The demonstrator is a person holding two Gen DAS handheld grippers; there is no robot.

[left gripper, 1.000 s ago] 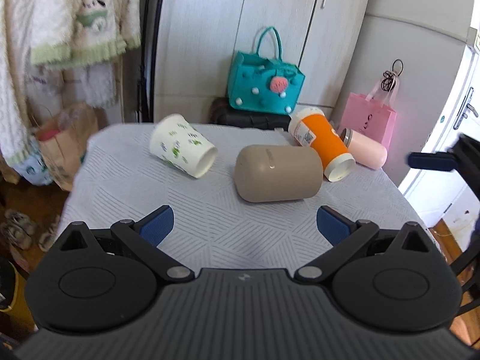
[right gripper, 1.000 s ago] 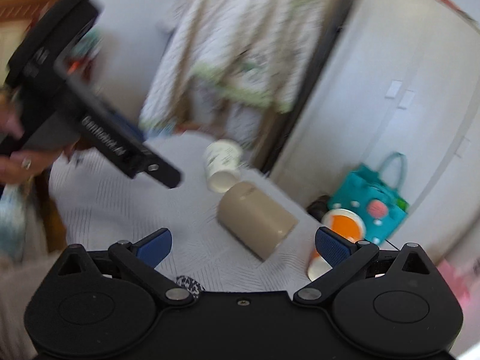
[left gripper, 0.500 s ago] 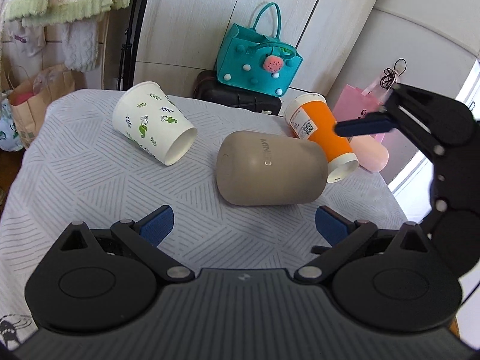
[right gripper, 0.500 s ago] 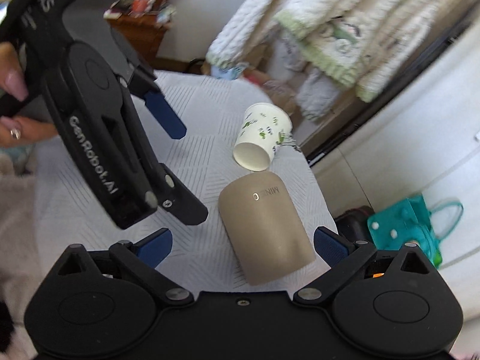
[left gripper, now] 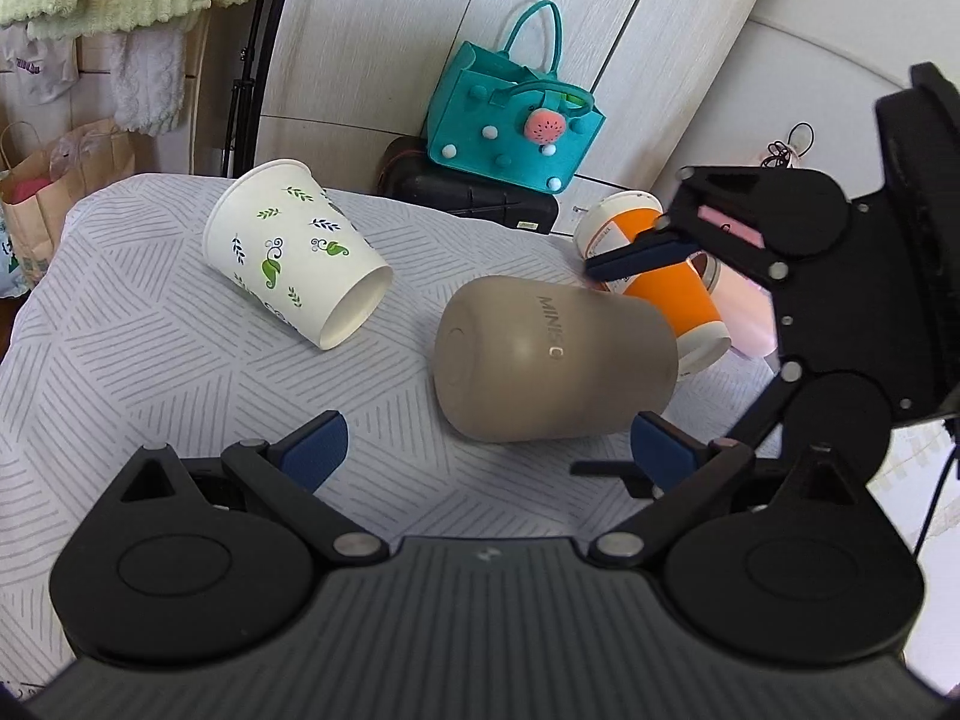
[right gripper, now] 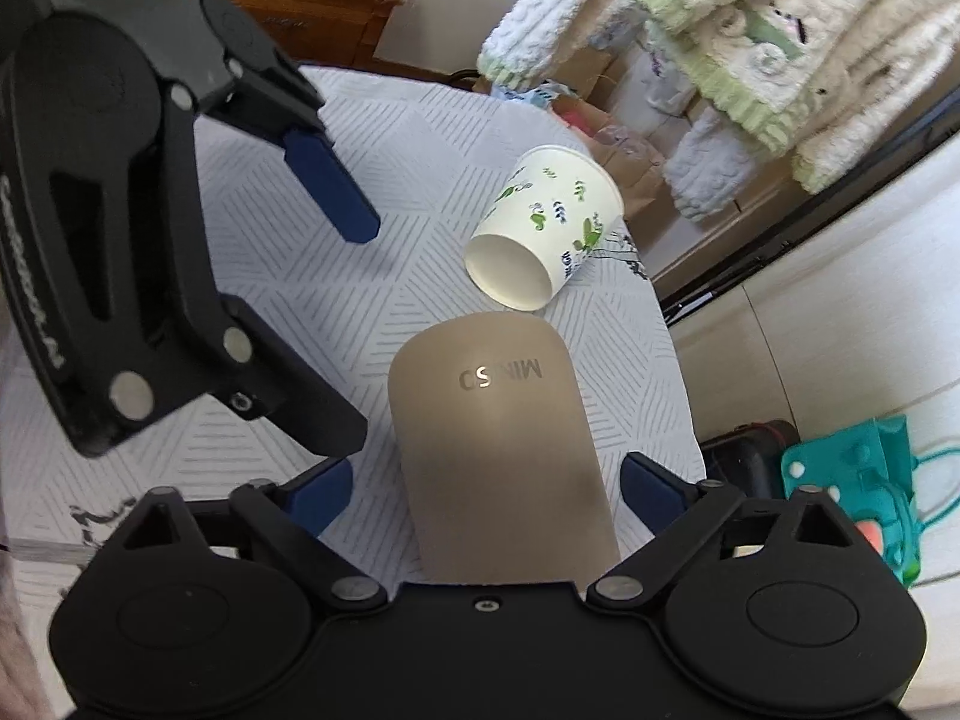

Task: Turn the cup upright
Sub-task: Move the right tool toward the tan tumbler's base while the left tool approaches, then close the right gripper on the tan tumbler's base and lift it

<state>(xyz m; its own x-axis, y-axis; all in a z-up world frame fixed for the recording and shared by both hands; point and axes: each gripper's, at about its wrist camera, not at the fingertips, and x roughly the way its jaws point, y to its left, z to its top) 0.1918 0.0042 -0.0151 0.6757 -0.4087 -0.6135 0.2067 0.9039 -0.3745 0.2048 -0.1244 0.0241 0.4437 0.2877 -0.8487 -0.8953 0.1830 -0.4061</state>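
Observation:
A tan MINISO cup lies on its side on the grey patterned tablecloth; it also shows in the right wrist view. My right gripper is open with the cup's open end between its blue pads, apart from them. In the left wrist view the right gripper straddles that end. My left gripper is open and empty, just in front of the cup's closed base. A white leaf-print paper cup lies on its side to the left, also in the right wrist view.
An orange cup and a pink cup lie on their sides behind the tan cup. A teal bag on a black case stands beyond the table's far edge. Clothes hang nearby. A paper bag stands at left.
My right gripper has swung in from the right and closed in around the tan cup's open end. My left gripper has moved closer to the cup's base.

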